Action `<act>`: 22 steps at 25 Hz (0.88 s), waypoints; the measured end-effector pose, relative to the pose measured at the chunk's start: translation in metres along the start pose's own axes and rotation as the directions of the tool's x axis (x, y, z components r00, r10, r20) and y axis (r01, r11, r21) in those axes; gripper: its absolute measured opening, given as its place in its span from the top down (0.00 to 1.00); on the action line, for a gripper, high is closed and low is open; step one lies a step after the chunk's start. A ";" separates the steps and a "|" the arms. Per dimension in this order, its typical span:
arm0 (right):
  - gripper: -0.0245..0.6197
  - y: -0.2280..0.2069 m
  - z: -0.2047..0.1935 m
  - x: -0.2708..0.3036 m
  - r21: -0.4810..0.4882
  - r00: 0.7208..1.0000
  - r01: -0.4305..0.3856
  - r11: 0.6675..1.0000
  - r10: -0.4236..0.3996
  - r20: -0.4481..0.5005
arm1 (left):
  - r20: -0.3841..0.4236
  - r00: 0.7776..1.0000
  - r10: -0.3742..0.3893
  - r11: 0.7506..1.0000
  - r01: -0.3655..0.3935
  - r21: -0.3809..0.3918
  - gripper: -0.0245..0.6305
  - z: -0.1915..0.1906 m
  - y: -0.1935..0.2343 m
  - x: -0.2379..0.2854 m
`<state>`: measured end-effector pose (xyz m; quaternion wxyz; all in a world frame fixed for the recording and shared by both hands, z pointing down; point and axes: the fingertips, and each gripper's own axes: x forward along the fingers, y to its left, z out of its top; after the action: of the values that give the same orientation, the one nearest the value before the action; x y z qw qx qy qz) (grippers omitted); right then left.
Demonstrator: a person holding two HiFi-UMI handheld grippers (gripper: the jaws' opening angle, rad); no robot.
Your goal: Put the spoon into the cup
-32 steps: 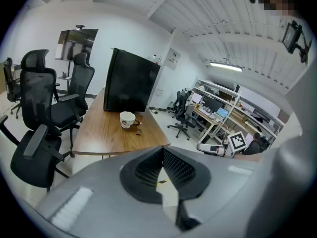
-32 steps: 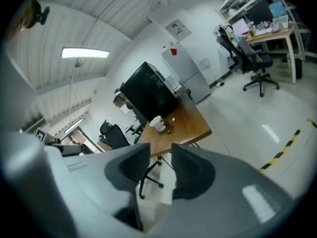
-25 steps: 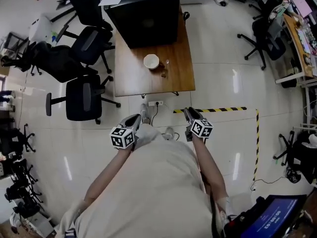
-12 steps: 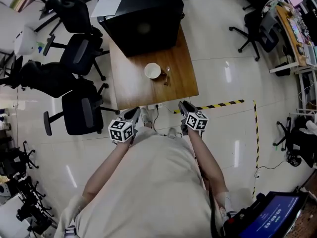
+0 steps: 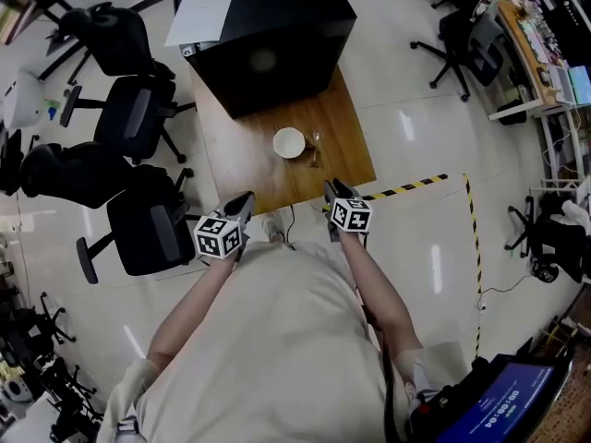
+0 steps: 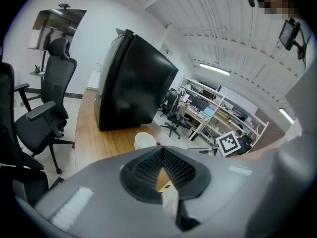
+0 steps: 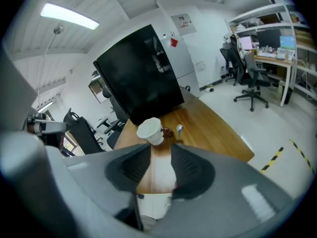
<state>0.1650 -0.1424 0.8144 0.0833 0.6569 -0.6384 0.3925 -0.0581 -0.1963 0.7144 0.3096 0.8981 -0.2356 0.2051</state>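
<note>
A white cup [image 5: 289, 142] stands on the wooden table [image 5: 240, 164], with a metal spoon [image 5: 315, 146] lying just right of it. Both grippers hover at the table's near edge, short of the cup. My left gripper [image 5: 244, 199] has its fingertips closed together with nothing between them; ahead of it the cup [image 6: 145, 141] shows. My right gripper [image 5: 330, 190] is open and empty, and past its jaws I see the cup [image 7: 151, 130] and the spoon [image 7: 179, 129]. A small brown thing [image 7: 167, 131] sits between those two.
A big black box [image 5: 263, 35] with a sheet of paper on top fills the table's far half. Black office chairs [image 5: 138, 123] crowd the left side. Yellow-black floor tape [image 5: 416, 188] runs to the right, and desks with more chairs [image 5: 462, 26] stand at the far right.
Both grippers have moved forward from over the floor to the table's near edge. The table, cup and spoon now lie closer in the head view. The jaws look unchanged.
</note>
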 end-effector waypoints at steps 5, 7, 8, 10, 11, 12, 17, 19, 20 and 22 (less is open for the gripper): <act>0.78 0.009 0.002 0.007 -0.055 0.999 0.020 0.998 -0.021 -0.029 | -0.030 0.999 -0.041 0.999 0.041 -0.016 0.96 -0.007 0.001 0.007; 0.78 0.005 -0.003 0.014 -0.069 0.998 0.020 0.997 -0.025 -0.065 | -0.036 0.998 -0.045 0.999 0.044 -0.017 0.96 -0.009 0.002 0.011; 0.77 0.002 -0.005 0.020 -0.073 0.996 0.016 0.997 -0.023 -0.086 | -0.036 0.999 -0.040 0.999 0.040 -0.022 0.96 -0.009 0.004 0.013; 0.75 -0.005 -0.012 0.033 -0.059 0.990 -0.002 0.998 -0.007 -0.144 | -0.029 0.999 -0.024 0.999 0.024 -0.027 0.96 -0.005 0.006 0.018; 0.72 -0.009 -0.018 0.039 -0.045 0.984 -0.013 0.999 0.005 -0.177 | -0.021 1.000 -0.014 1.000 0.013 -0.026 0.96 -0.002 0.005 0.018; 0.71 -0.012 -0.024 0.044 -0.037 0.978 -0.023 0.999 0.015 -0.210 | -0.010 1.000 0.000 1.000 0.000 -0.025 0.96 0.002 0.003 0.017; 0.70 -0.030 -0.033 0.076 -0.146 0.940 -0.031 0.989 -0.020 -0.342 | 0.061 0.993 0.096 0.994 -0.093 -0.054 0.96 0.023 0.012 0.005; 0.69 -0.038 -0.036 0.090 -0.186 0.927 -0.022 0.982 -0.049 -0.372 | 0.062 0.989 0.136 0.988 -0.130 -0.082 0.96 0.020 0.019 -0.002; 0.69 -0.042 -0.039 0.096 -0.204 0.921 -0.015 0.979 -0.066 -0.383 | 0.056 0.987 0.152 0.985 -0.146 -0.095 0.96 0.015 0.020 -0.005; 0.68 -0.048 -0.041 0.107 -0.235 0.912 0.003 0.972 -0.099 -0.397 | 0.039 0.984 0.175 0.979 -0.170 -0.110 0.96 0.007 0.020 -0.010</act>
<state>0.1787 -0.1920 0.9279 0.2996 0.5633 -0.6308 0.4416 -0.0753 -0.2122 0.7134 0.3323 0.8613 -0.3306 0.1963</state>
